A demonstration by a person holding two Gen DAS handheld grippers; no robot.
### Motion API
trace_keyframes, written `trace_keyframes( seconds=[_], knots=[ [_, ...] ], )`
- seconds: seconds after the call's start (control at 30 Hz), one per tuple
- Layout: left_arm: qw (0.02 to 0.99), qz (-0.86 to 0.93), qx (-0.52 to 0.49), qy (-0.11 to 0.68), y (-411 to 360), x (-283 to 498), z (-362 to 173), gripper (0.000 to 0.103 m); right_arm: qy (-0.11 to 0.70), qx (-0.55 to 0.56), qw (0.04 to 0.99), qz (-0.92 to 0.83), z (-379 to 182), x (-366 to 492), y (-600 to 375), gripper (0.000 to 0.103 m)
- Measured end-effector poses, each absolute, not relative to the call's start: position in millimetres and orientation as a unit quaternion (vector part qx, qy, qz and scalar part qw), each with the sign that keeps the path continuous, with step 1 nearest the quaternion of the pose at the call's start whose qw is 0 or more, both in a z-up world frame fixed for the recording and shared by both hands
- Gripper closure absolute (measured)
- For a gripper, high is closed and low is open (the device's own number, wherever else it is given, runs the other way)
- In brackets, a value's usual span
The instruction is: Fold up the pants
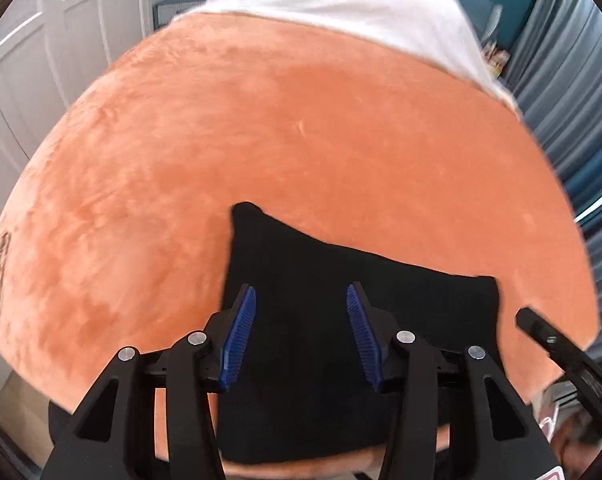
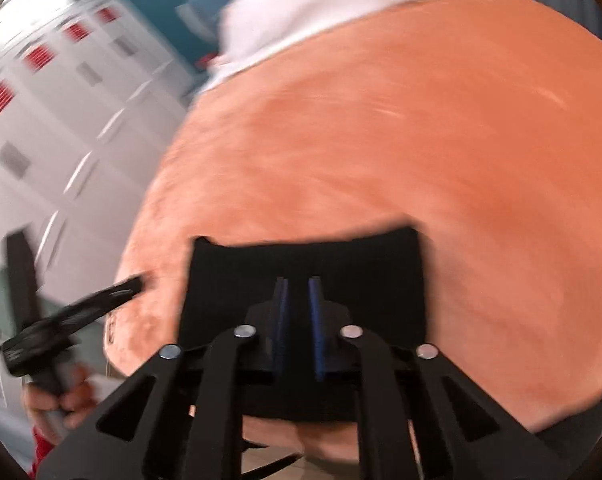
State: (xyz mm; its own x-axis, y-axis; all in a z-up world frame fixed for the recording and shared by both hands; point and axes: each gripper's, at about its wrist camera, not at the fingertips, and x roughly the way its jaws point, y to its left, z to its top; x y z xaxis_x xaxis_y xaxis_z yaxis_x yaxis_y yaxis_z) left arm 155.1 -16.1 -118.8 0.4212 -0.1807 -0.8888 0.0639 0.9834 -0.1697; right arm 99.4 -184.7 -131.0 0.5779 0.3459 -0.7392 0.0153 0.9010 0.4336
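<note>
Folded pants lie on the bed under both my hand-held grippers.

The black pants (image 1: 341, 320) rest as a compact folded rectangle on the orange blanket (image 1: 261, 140), near its front edge. My left hand-held gripper (image 1: 301, 300) hangs above them, its jaws partly apart and holding nothing. My right hand-held gripper (image 2: 297, 292) is above them too, its jaws closed and empty. The long side of the pants runs across, from left to right, directly below and ahead of both. I judge that neither hand is clearly nearer.
</note>
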Motion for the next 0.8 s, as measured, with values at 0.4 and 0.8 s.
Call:
trace_keyframes(
  seconds=[0.4, 0.8],
  knots=[
    [0.823, -0.019, 0.055, 0.565, -36.3, 174.7, -198.6, 0.052, 0.521, 0.15, 0.839, 0.031, -203.0, 142.6, -193.3, 0.103],
    [0.824, -0.026, 0.078, 0.561, -40.8, 164.6, -193.2, 0.051, 0.542, 0.176, 0.821, 0.028, -219.6, 88.4, -224.2, 0.103]
  ],
)
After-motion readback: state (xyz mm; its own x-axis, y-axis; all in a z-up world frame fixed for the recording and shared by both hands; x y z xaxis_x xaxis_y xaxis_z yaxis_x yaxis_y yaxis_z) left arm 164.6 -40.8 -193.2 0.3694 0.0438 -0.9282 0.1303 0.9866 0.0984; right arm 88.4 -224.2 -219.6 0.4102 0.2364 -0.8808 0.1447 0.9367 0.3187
